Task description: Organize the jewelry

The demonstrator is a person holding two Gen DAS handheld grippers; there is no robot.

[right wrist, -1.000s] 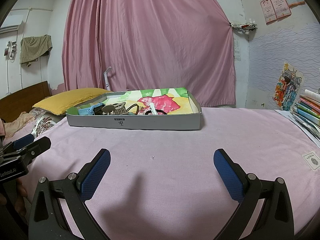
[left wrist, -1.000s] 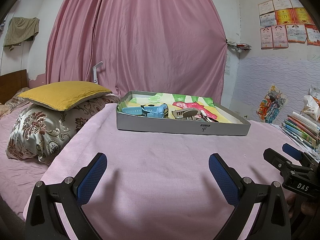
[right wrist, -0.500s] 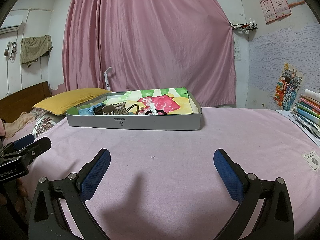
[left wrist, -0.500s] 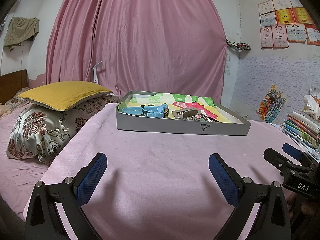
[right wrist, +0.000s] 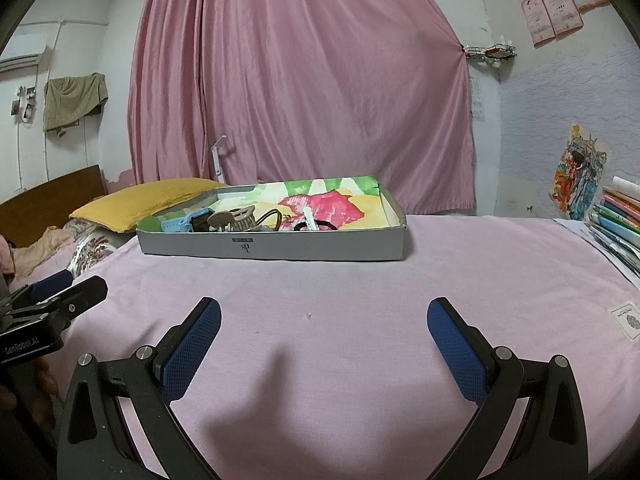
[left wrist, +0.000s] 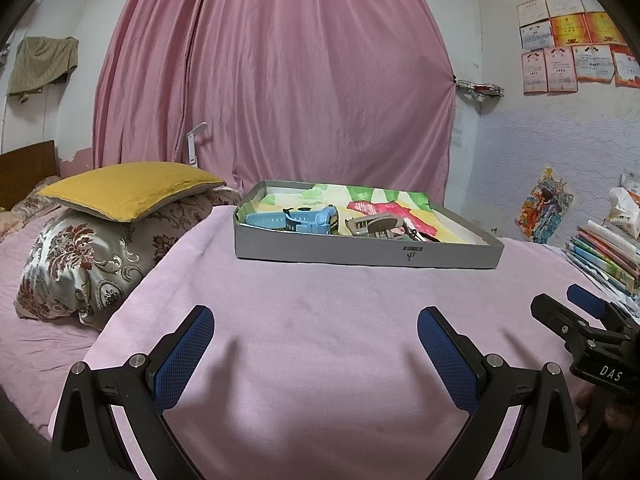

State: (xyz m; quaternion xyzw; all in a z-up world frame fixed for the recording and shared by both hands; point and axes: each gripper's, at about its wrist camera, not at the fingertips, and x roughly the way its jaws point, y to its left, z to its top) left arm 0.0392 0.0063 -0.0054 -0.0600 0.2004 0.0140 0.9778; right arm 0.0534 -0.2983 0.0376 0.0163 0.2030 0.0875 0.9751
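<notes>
In the left wrist view, a yellow pillow (left wrist: pixel 128 190) lies at the left edge of the frame on top of a patterned cushion (left wrist: pixel 92 256). Along the bottom, the left gripper (left wrist: pixel 316 322) hovers over the pink bedsheet (left wrist: pixel 320 300) with its blue-padded fingers spread wide apart and nothing between them. Above it, in the middle of the frame, sits a shallow grey box (left wrist: pixel 360 254) lined with brightly painted paper. Inside, toward its left end, lies a blue watch (left wrist: pixel 296 220), and just right of that a beige hair clip (left wrist: pixel 376 226); further small pieces beside the clip are too tangled to tell apart. At the lower right edge the right gripper (left wrist: pixel 568 304) shows from the side, and at the far right a stack of books (left wrist: pixel 604 256) rests on the bed.

In the right wrist view, the left gripper (right wrist: pixel 64 292) pokes in at the lower left. The box (right wrist: pixel 320 244) stands in the middle, well ahead of the right gripper (right wrist: pixel 324 316), whose fingers are likewise spread and empty. A pink curtain (right wrist: pixel 300 80) fills the top.
</notes>
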